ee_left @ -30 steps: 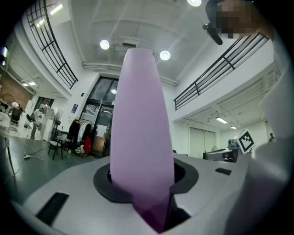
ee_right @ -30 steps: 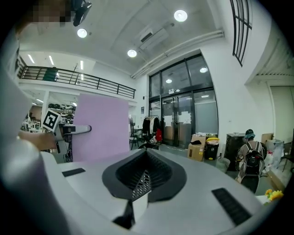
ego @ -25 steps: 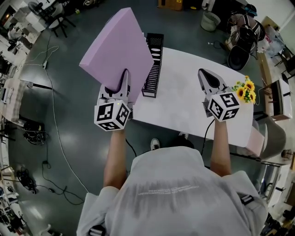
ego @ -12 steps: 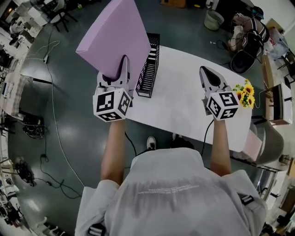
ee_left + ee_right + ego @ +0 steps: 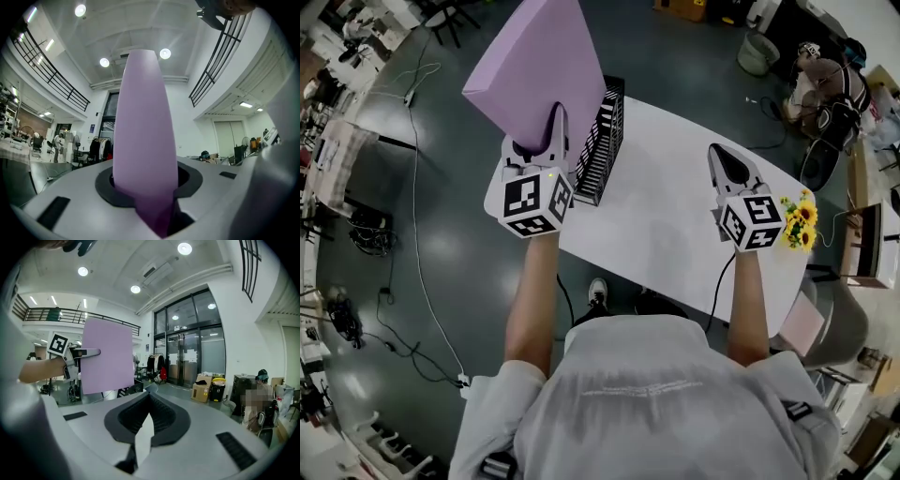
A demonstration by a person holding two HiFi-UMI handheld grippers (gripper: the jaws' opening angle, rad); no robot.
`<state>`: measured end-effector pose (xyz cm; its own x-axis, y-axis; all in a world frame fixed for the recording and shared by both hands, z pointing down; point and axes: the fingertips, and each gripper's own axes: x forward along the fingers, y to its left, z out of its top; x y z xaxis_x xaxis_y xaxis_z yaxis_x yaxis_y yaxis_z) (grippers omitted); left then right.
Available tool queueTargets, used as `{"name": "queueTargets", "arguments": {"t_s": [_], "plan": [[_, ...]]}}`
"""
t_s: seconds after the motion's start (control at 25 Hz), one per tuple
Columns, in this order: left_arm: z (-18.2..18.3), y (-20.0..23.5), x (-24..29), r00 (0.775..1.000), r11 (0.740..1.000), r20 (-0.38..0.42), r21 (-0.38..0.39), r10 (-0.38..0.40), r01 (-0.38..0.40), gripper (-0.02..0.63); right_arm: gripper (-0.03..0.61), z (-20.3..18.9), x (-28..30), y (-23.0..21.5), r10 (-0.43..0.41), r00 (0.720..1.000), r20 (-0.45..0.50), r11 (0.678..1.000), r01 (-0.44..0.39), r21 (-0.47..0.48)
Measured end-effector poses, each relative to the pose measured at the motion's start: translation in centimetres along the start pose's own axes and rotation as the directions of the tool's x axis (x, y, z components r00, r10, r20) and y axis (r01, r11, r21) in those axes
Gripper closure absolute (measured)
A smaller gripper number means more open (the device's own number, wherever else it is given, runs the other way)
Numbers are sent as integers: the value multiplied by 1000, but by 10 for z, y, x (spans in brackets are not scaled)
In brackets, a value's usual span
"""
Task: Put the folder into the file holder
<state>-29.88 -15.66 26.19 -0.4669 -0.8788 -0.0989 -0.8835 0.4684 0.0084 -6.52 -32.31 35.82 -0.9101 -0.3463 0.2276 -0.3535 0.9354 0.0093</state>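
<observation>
My left gripper point(image 5: 551, 117) is shut on the lower edge of a thick lilac folder point(image 5: 534, 70), which stands up in the air, tilted to the left, just left of the black file holder point(image 5: 602, 141). In the left gripper view the folder point(image 5: 144, 140) rises edge-on from between the jaws. The file holder lies along the white table's point(image 5: 675, 216) left edge, its slots in a long row. My right gripper point(image 5: 724, 161) hovers over the table's right part, shut and empty. The right gripper view shows the folder point(image 5: 107, 355) held up at the left, with the holder point(image 5: 129, 389) below it.
A bunch of yellow flowers point(image 5: 797, 217) stands at the table's right edge. A person point(image 5: 258, 390) sits at the right by boxes point(image 5: 202, 389). Cables point(image 5: 408, 234) trail over the dark floor at the left.
The left gripper has carried the folder up and a little right, closer above the file holder. The right gripper has stayed shut over the table and drifted slightly.
</observation>
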Motion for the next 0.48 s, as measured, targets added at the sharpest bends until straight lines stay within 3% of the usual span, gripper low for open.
{"name": "queueTargets", "arguments": {"t_s": [0.48], "plan": [[-51,-9,5,999,999,3,25,38,-38,443,554,-19,34,-13,61,998,-14,998,-61,12]]}}
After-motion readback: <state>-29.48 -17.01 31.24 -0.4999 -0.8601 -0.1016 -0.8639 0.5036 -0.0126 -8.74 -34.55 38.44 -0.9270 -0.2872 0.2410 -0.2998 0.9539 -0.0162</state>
